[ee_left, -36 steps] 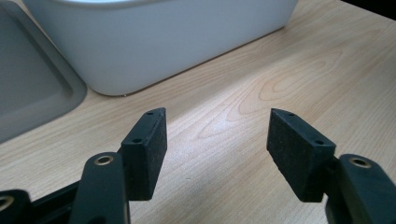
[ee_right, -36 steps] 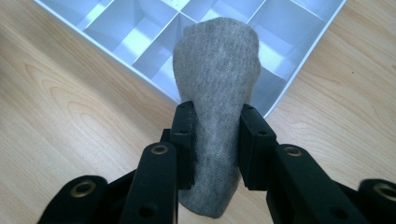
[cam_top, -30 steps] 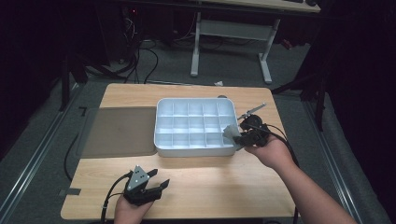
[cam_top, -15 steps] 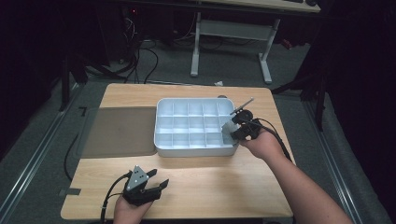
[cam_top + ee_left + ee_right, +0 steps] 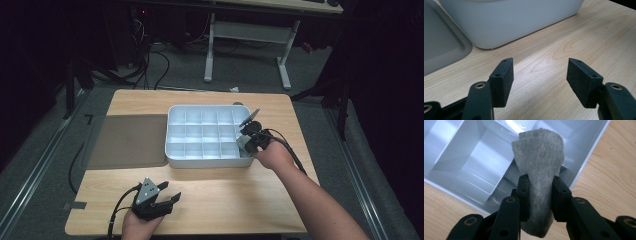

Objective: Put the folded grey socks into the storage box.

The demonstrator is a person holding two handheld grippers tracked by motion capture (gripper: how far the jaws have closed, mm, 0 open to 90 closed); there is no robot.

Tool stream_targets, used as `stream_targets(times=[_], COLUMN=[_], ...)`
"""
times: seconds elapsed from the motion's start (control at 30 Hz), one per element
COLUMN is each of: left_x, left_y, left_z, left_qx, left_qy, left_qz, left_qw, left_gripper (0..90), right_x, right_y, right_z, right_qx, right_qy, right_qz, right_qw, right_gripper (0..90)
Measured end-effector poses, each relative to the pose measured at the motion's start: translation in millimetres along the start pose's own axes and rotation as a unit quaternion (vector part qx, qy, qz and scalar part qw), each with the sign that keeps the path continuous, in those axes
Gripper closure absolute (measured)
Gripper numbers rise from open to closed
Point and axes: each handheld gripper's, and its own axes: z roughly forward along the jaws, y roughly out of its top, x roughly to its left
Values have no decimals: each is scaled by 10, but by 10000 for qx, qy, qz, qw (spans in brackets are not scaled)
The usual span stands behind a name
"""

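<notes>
Pinching folded grey knit cloth (image 5: 539, 167) between right gripper (image 5: 539, 185) pads, suspending it over white plastic divided organiser tray (image 5: 175, 159) for placement; left gripper (image 5: 539, 75) resting spread, empty.

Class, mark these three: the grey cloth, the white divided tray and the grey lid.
grey cloth (image 5: 539, 157): right gripper view, its upper fold.
white divided tray (image 5: 207, 161): high view, its near wall.
grey lid (image 5: 131, 140): high view, its flat middle.
</notes>
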Motion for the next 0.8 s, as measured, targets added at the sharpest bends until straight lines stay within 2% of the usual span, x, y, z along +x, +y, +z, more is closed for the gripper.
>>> stream_targets(times=[0.03, 0.2, 0.47, 0.5, 0.8], left_x=[1, 5, 9, 8, 0], left_y=[-1, -1, -3, -3, -1], left_z=[1, -3, 7, 6, 5], left_qx=[-13, -1, -2, -10, 19], left_qy=[2, 4, -19, -31, -46], left_qz=[-5, -7, -54, -66, -46], left_qw=[10000, 10000, 10000, 10000, 10000], left_gripper=[389, 389, 388, 388, 389], right_x=[3, 22, -15, -5, -27], right_y=[4, 18, 20, 18, 18], right_z=[22, 123, 245, 249, 362], right_qx=[8, 162, 254, 283, 364], right_qy=[12, 77, 299, 319, 487], right_qz=[-100, -137, -59, 44, 13], right_qw=[9999, 9997, 9992, 9991, 9981], right_gripper=[729, 731, 728, 728, 722])
